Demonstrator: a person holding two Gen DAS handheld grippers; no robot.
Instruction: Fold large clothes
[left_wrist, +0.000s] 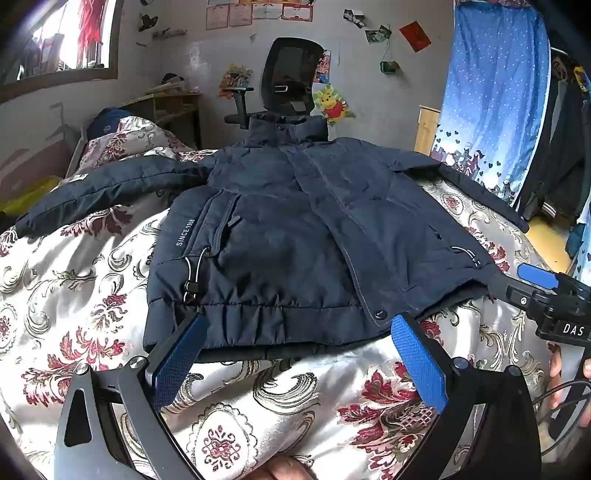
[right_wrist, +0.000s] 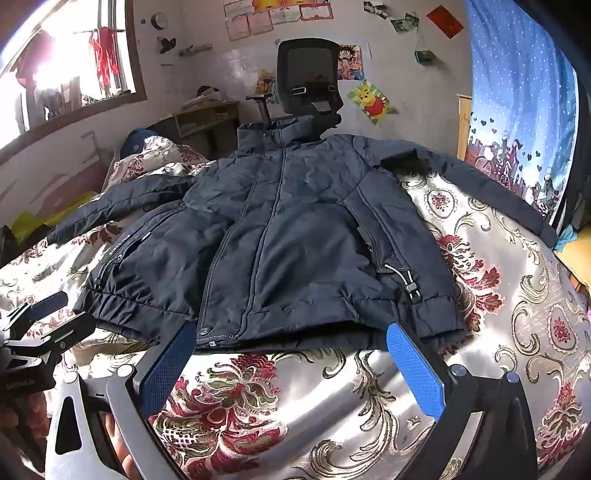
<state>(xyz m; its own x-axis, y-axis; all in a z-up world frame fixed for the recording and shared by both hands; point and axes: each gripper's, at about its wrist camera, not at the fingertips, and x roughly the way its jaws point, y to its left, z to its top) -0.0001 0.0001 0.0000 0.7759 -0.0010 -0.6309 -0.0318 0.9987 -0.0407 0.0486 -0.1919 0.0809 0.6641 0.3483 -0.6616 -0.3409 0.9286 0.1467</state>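
Note:
A dark navy padded jacket (left_wrist: 295, 229) lies front up and zipped on the bed, collar at the far side, both sleeves spread outward; the same jacket (right_wrist: 288, 240) fills the right wrist view. My left gripper (left_wrist: 295, 328) hovers open at the jacket's hem, its blue pads on either side of the left half of the hem, nothing pinched. My right gripper (right_wrist: 291, 336) is open too, near the right half of the hem. The right gripper (left_wrist: 539, 280) also shows at the right edge of the left wrist view, and the left gripper (right_wrist: 40, 310) at the left edge of the right one.
A shiny floral quilt (left_wrist: 258, 406) covers the bed. Behind the jacket stands a black office chair (left_wrist: 288, 74) against a wall with posters. A window (right_wrist: 74, 66) is at the left, a blue curtain (left_wrist: 491, 92) at the right, a wooden desk (left_wrist: 166, 107) at the back.

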